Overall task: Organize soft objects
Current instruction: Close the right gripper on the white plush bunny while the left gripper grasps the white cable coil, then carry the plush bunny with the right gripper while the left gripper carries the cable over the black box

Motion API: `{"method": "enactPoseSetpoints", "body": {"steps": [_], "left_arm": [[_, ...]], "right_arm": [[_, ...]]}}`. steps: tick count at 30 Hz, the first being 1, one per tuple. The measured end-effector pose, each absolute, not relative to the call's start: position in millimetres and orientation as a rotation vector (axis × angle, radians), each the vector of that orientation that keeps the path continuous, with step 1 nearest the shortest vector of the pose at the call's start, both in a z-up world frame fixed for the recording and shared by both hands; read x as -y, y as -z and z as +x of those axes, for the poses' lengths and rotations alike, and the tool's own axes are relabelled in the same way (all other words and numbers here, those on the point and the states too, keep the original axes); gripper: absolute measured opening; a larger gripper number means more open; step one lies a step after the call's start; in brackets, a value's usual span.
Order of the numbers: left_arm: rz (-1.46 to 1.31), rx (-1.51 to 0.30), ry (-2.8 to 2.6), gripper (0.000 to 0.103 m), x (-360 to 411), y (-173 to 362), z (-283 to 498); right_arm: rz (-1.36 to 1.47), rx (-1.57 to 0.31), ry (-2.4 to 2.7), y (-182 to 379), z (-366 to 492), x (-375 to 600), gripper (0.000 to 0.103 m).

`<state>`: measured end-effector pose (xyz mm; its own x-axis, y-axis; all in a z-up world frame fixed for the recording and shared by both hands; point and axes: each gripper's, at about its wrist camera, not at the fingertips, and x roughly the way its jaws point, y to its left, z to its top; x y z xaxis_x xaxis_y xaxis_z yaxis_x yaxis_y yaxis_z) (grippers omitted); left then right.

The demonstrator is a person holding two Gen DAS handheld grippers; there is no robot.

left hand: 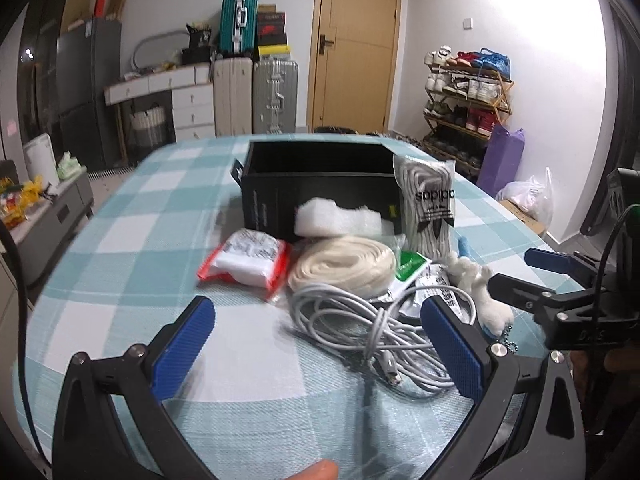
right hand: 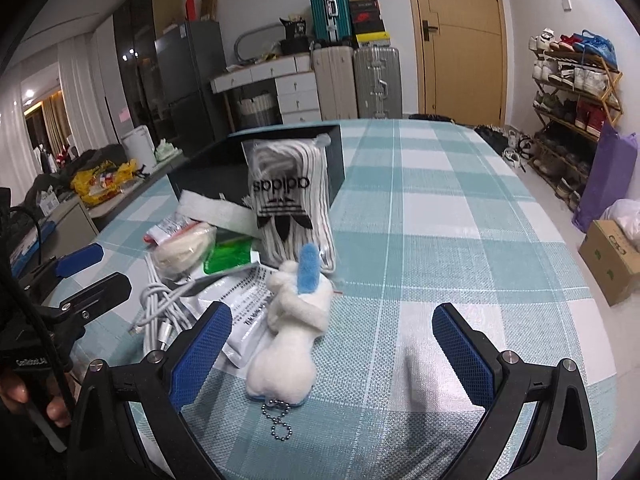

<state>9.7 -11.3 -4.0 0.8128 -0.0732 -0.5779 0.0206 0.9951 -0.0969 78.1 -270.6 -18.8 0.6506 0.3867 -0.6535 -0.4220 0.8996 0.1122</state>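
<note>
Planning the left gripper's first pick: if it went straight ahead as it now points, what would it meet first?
Probably the coiled white cable, lying just beyond the open left gripper; depth is uncertain.

Cable [left hand: 360, 332] before, seemingly touching, box [left hand: 320, 184].

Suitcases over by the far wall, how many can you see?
3. A teal suitcase stands on top, a cream suitcase below it, and a silver suitcase beside that, left of the door. Others may be hidden behind.
</note>
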Motion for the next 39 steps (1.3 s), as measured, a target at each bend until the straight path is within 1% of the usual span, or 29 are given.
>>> {"method": "enactPoseSetpoints", "body": {"steps": [3, 7, 8, 9, 11, 13, 15, 16, 17, 18, 21, 22, 24, 25, 26, 27, 28, 29, 30, 33, 39], "left_arm": [[-0.116, -0.659, 0.057, 0.103, 11.5, 7.8, 16.9], [-0.133, -0.716, 0.063, 0.103, 12.2, 14.8, 28.5], [-0.139, -0.728, 0.068, 0.103, 11.9, 16.5, 30.8], [-0.146, -0.734, 0.074, 0.103, 11.2, 17.7, 31.9], [-0.151, -0.757, 0.082, 0.102, 10.5, 20.0, 34.6], [-0.157, -0.77, 0.094, 0.101, 10.4, 21.2, 36.2], [-0.167, -0.773, 0.109, 0.1, 10.0, 22.0, 36.7], [-0.169, -0.778, 0.116, 0.099, 10.5, 22.4, 37.2], [-0.174, -0.786, 0.125, 0.095, 10.9, 23.1, 37.8], [-0.178, -0.791, 0.135, 0.094, 11.1, 23.2, 38.4], [-0.198, -0.788, 0.168, 0.087, 12.1, 22.1, 38.0], [-0.206, -0.787, 0.184, 0.083, 13.1, 22.0, 36.8], [-0.219, -0.787, 0.21, 0.076, 11.4, 22.1, 36.0], [-0.226, -0.787, 0.224, 0.071, 10.5, 21.9, 35.4], [-0.23, -0.785, 0.235, 0.068, 10.4, 21.6, 33.9], [-0.227, -0.781, 0.232, 0.066, 11.0, 21.1, 32.3], [-0.226, -0.778, 0.228, 0.059, 10.3, 21.1, 31.4], [-0.235, -0.778, 0.233, 0.058, 9.0, 21.4, 30.2], [-0.246, -0.773, 0.235, 0.057, 7.6, 21.1, 29.0], [-0.245, -0.765, 0.238, 0.055, 6.6, 20.6, 26.3], [-0.243, -0.734, 0.24, 0.053, 2.2, 15.9, 17.1]], "right_arm": [[-0.067, -0.742, -0.463, 21.4, 80.2, 267.0, 0.098], [-0.082, -0.754, -0.468, 22.8, 80.4, 262.9, 0.097], [-0.081, -0.766, -0.474, 23.8, 81.6, 262.3, 0.095], [-0.077, -0.774, -0.48, 24.0, 81.5, 262.2, 0.09], [-0.061, -0.805, -0.5, 27.2, 85.4, 261.9, 0.084], [-0.056, -0.824, -0.506, 29.8, 87.9, 261.3, 0.082], [-0.056, -0.832, -0.517, 31.3, 88.6, 260.4, 0.077], [-0.06, -0.835, -0.522, 32.2, 89.4, 259.5, 0.076], [-0.064, -0.839, -0.526, 33.1, 90.4, 258.3, 0.073], [-0.065, -0.841, -0.53, 34.0, 91.5, 258.0, 0.069], [-0.069, -0.844, -0.55, 36.6, 93.6, 255.4, 0.064], [-0.072, -0.843, -0.553, 37.0, 93.7, 254.5, 0.063], [-0.078, -0.839, -0.555, 37.4, 93.5, 253.6, 0.059], [-0.083, -0.837, -0.557, 37.5, 93.2, 252.9, 0.058], [-0.083, -0.837, -0.565, 37.5, 92.9, 252.3, 0.053], [-0.085, -0.836, -0.568, 37.3, 92.1, 251.9, 0.051], [-0.09, -0.835, -0.57, 37.3, 91.8, 250.8, 0.051], [-0.091, -0.833, -0.574, 37.6, 90.4, 250.3, 0.048], [-0.093, -0.831, -0.58, 37.8, 89.8, 249.5, 0.043], [-0.09, -0.827, -0.593, 38.5, 87.9, 248.9, 0.036], [-0.067, -0.807, -0.609, 37.1, 83.8, 253.7, 0.034]]}}
